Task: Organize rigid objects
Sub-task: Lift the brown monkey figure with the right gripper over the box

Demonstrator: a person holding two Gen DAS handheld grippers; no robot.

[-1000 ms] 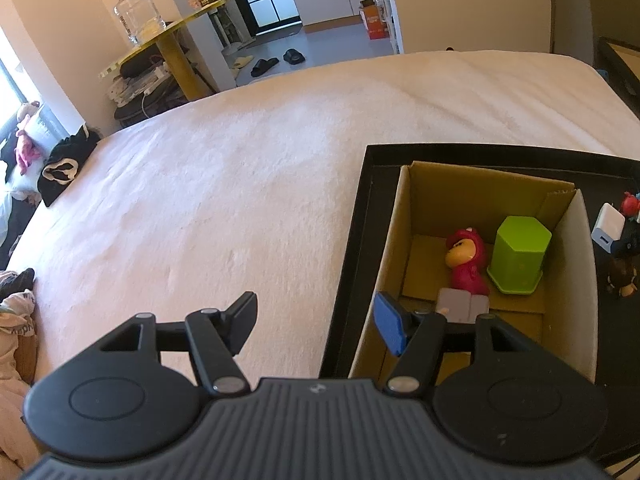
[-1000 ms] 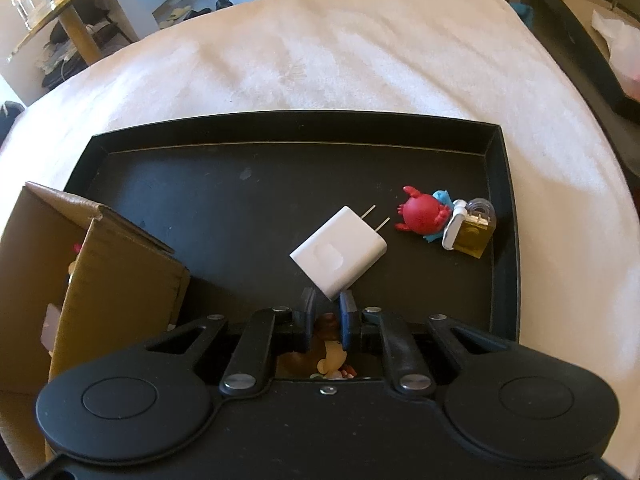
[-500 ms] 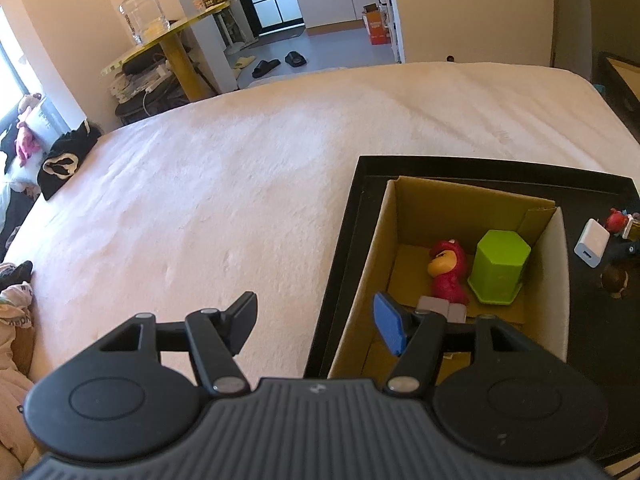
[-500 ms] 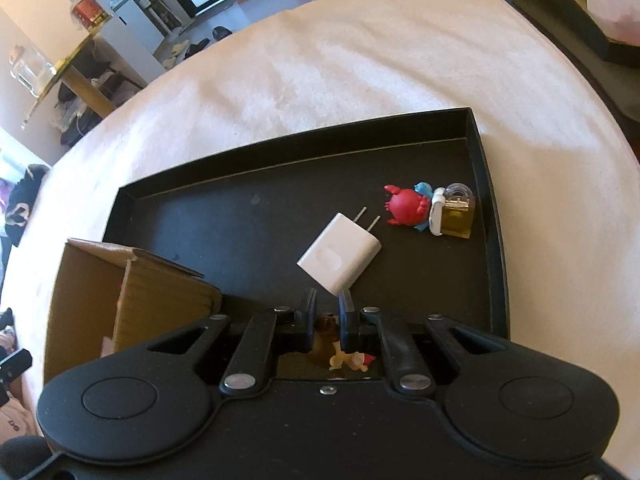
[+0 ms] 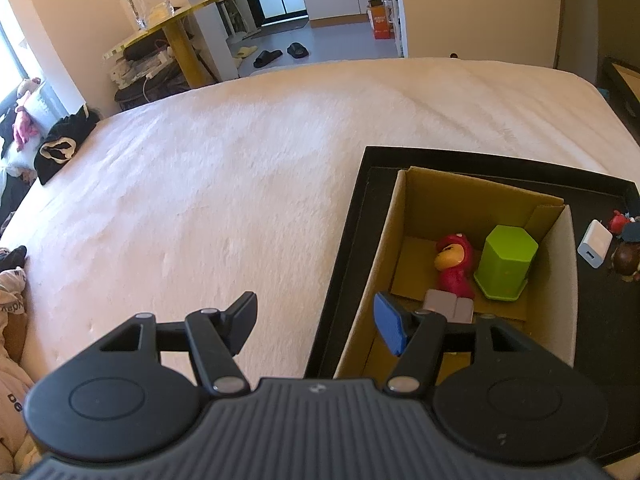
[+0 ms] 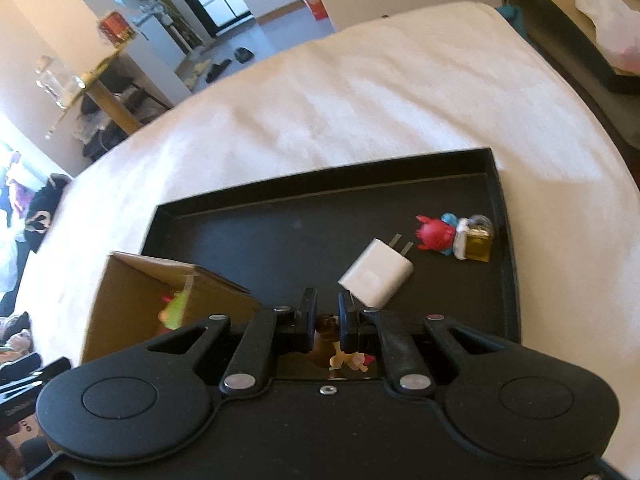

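Observation:
A black tray [image 6: 280,232] lies on the white bed. In its left part stands a cardboard box [image 5: 400,240] holding a red figurine [image 5: 454,264], a green hexagonal container [image 5: 506,264] and a grey block [image 5: 448,306]. On the tray floor lie a white charger [image 6: 376,274], a red crab toy [image 6: 434,236] and a gold padlock [image 6: 476,240]. My right gripper [image 6: 327,308] is shut on a small brown figurine [image 6: 328,326], lifted above the tray beside the charger. My left gripper [image 5: 316,312] stands open and empty over the box's near left corner.
The cardboard box [image 6: 132,292] sits left of my right gripper. The bed [image 5: 240,180] spreads wide to the left and beyond the tray. A yellow side table [image 5: 180,36] with a glass jar stands past the bed, and clothes lie at the left edge.
My right gripper has lifted the brown figurine off the tray floor and rolled a little, so the tray looks smaller and tilted. The left gripper has stayed nearly still, open.

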